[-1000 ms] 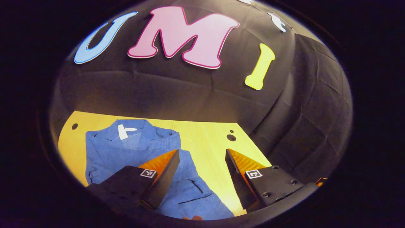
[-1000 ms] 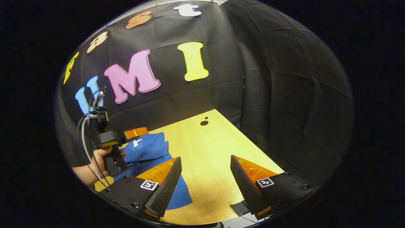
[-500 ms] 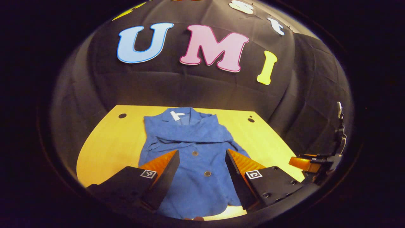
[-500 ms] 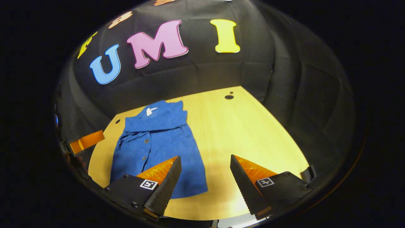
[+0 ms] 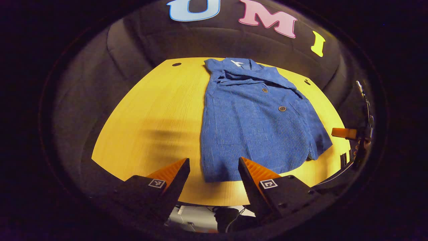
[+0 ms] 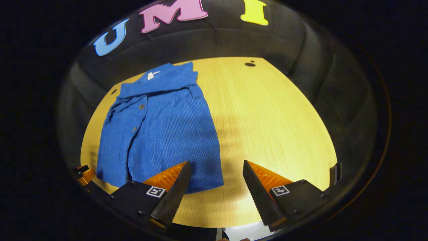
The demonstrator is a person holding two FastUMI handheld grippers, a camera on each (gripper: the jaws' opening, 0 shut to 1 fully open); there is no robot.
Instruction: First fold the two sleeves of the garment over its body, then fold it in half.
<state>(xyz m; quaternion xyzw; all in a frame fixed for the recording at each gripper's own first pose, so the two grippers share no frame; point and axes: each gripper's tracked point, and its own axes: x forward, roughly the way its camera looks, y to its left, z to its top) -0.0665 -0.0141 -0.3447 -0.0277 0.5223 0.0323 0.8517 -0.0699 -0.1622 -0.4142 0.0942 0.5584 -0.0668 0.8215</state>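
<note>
Though unreadable, a white label (image 5: 236, 62) marks the garment (image 5: 257, 120)

Blue garment (image 6: 160, 127) flat on wooden table (image 6: 267, 120) (sleeves folded in); right gripper (image 6: 214, 187) spread, empty.

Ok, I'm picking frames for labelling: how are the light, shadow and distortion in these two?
Left gripper view: warm light, table bowed by the fisheye, a soft smeared shadow left of the jacket, whose ribbing reads clearly. Right gripper view: same bowing, a faint shadow right of the jacket, edges falling dark; no glare on the wood.
</note>
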